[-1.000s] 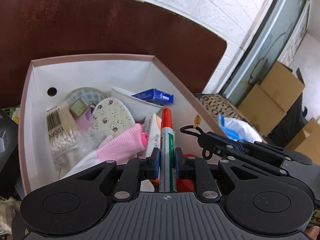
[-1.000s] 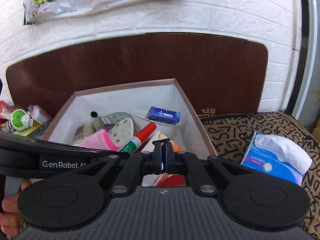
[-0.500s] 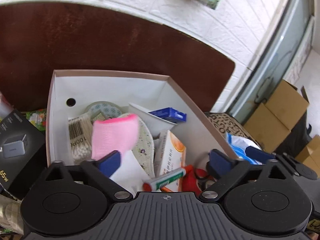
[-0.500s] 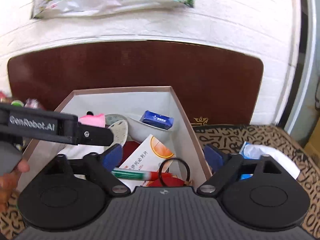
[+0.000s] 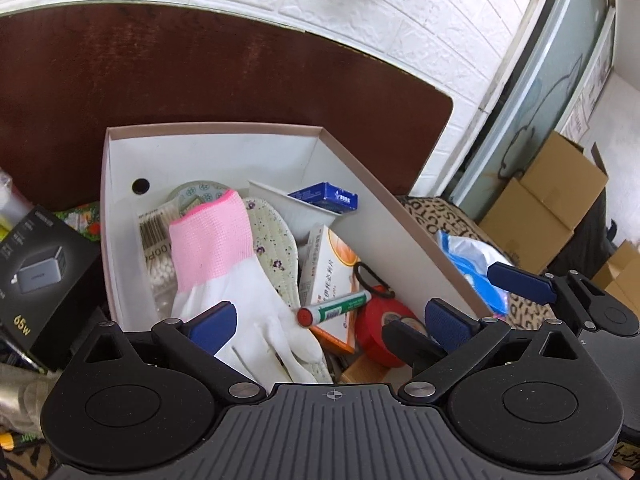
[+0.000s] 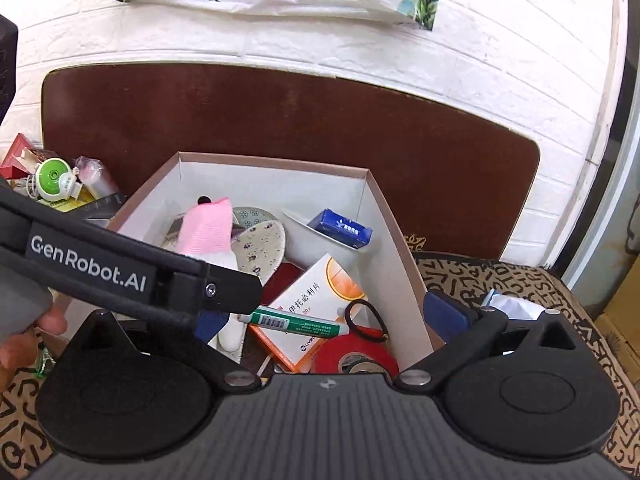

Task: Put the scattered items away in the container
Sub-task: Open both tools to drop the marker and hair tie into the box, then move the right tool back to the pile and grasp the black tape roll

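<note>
A white cardboard box (image 5: 400,236) (image 6: 384,240) holds several items. A green-and-white marker (image 5: 336,307) (image 6: 298,322) with a red cap lies on an orange-and-white medicine box (image 5: 328,272) (image 6: 316,300). A black hair tie (image 5: 370,278) (image 6: 366,318) lies on a red tape roll (image 5: 380,324) (image 6: 356,354). A pink-cuffed white glove (image 5: 216,256) (image 6: 208,228) lies at the left. My left gripper (image 5: 327,322) is open and empty above the box's near end. My right gripper (image 6: 326,318) is open and empty beside it.
The box also holds a floral insole (image 5: 276,248), cotton swabs (image 5: 154,240) and a blue packet (image 5: 326,197). A black charger box (image 5: 36,280) stands left of it. A blue tissue pack (image 5: 472,256) lies right, on patterned cloth (image 6: 500,276). A dark headboard (image 6: 280,120) is behind.
Both grippers opened and pulled back. The marker fell from my left gripper onto the medicine box. The hair tie dropped from my right gripper onto the red tape roll.
</note>
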